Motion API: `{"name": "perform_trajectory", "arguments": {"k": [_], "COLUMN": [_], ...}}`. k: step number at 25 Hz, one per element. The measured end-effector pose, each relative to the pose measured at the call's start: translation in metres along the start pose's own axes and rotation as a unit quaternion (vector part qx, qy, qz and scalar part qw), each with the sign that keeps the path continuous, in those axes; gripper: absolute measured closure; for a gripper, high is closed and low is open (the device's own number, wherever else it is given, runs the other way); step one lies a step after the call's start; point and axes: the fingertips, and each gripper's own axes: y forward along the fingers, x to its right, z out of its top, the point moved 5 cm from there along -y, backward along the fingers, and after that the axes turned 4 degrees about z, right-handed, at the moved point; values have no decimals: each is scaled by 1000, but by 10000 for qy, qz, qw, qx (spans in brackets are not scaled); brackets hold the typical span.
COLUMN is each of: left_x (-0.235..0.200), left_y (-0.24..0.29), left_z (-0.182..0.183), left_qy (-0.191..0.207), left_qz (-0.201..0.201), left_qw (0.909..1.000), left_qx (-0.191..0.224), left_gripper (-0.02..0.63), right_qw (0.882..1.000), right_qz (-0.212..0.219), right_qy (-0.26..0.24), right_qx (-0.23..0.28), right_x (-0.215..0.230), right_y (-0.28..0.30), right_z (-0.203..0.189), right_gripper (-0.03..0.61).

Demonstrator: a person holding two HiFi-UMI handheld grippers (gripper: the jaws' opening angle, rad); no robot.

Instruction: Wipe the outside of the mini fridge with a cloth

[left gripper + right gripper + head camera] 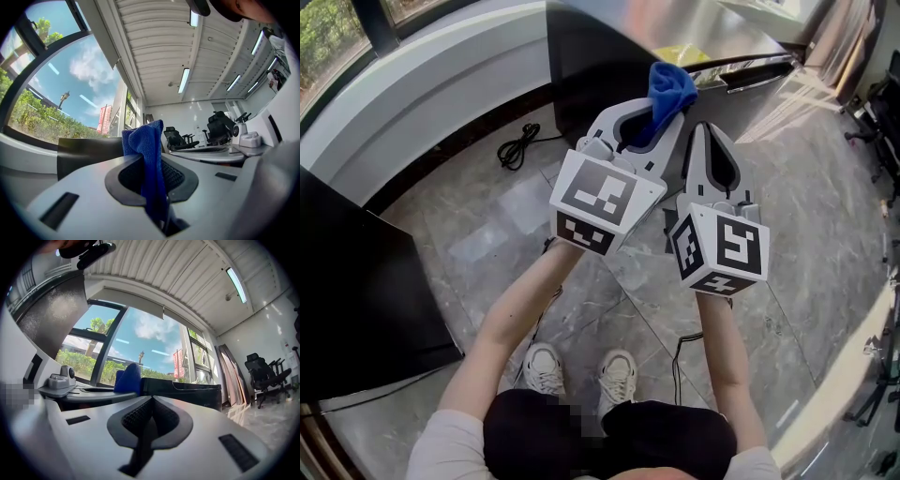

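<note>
Right now your left gripper (664, 124) is clamped on the blue cloth (671, 89), which sticks up past the jaw tips, near the dark, shiny-topped box that is probably the mini fridge (591, 61). Your right gripper (709, 128), just beside the left, has its jaws pressed together on nothing.

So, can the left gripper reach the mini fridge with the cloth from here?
Probably yes: the left gripper is shut on the blue cloth, and nothing stands between it and the mini fridge ahead.
</note>
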Motion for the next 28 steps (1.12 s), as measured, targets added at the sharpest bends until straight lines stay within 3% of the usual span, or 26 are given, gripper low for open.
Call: {"name": "perform_trajectory", "arguments": {"k": [9,15,21,25,28], "left_x": [0,-62,-156,-188,-211], "left_y": [-5,-23,-12,-7,2], "left_z": [4,7,-22,-44,-56], "left_qy": [21,-333,309,782,650], "left_qz": [-148,577,1539,1579,1652], "left_qw": [9998,9972,9876,9838,9837], "left_qx": [89,349,10,-330,-296], "left_gripper": [557,557,557,557,557], "right_qw": [10000,9996,9966,9946,9931], "right_qz": [68,285,789,976,1079], "right_qy": [12,48,-50,-143,-170], "right_qx": [-14,-28,-241,-310,-419], "right_x": [-7,-23,-56,-70,-74], "right_y": [3,9,27,36,42], "right_z": [-2,-11,-31,-46,-59], "right_gripper": [567,567,568,568,567]}}
